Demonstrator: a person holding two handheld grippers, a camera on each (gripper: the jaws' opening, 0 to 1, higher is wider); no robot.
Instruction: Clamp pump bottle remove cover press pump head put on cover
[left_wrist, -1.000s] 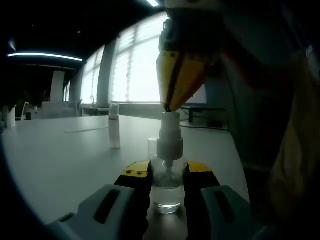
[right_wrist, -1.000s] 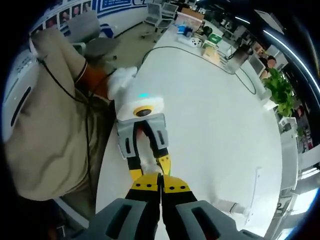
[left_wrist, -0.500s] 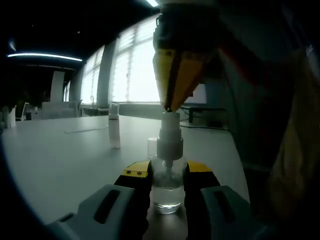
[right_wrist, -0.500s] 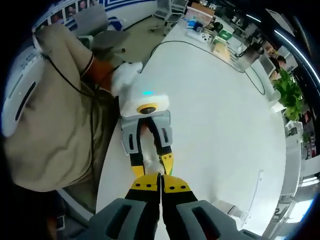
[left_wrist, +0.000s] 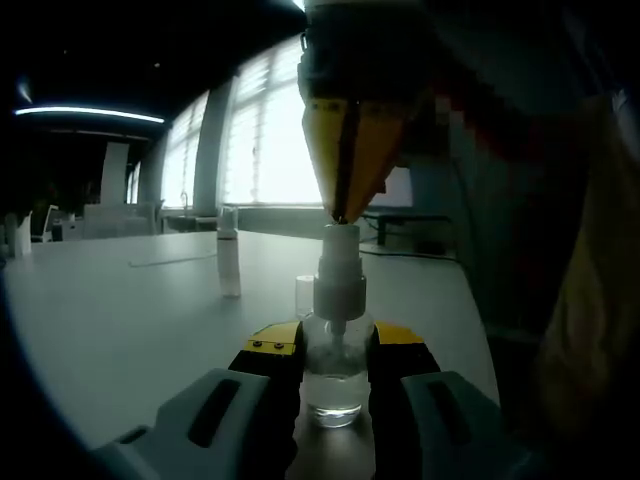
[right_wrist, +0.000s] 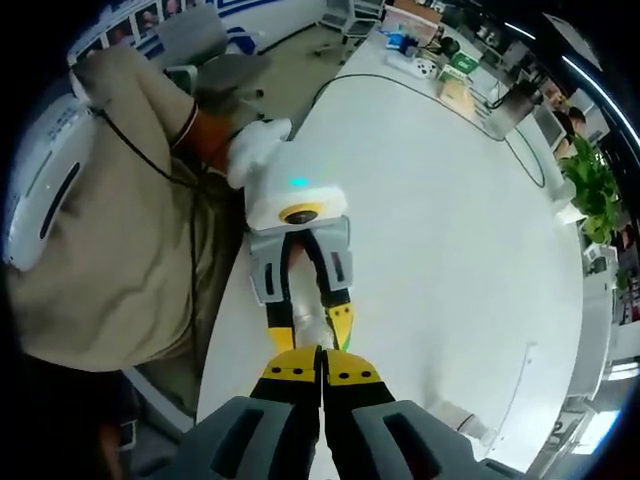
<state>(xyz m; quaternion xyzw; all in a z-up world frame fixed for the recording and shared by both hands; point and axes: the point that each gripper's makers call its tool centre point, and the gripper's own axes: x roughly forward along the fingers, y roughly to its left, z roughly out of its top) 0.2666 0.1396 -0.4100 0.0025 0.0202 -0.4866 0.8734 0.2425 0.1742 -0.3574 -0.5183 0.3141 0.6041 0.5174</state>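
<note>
A small clear pump bottle (left_wrist: 334, 375) stands on the white table (left_wrist: 130, 320), and my left gripper (left_wrist: 335, 340) is shut on its body. Its white pump head (left_wrist: 339, 262) is bare. My right gripper (left_wrist: 342, 212) comes down from above, shut with nothing in it, its yellow tips resting on top of the pump head. In the right gripper view my right gripper (right_wrist: 321, 352) looks straight down onto the left gripper (right_wrist: 310, 332) and the bottle (right_wrist: 308, 320) between its fingers. A small clear cover (left_wrist: 304, 295) stands just behind the bottle.
A slim second bottle (left_wrist: 229, 262) stands further back on the table. A person in beige clothes (right_wrist: 95, 260) sits at the table's near edge (right_wrist: 215, 340). Boxes and clutter (right_wrist: 440, 65) lie at the far end, and a plant (right_wrist: 590, 190) stands to the right.
My right gripper has shifted slightly and stands more upright over the pump head, tips still on it. The bottle and left gripper have not moved.
</note>
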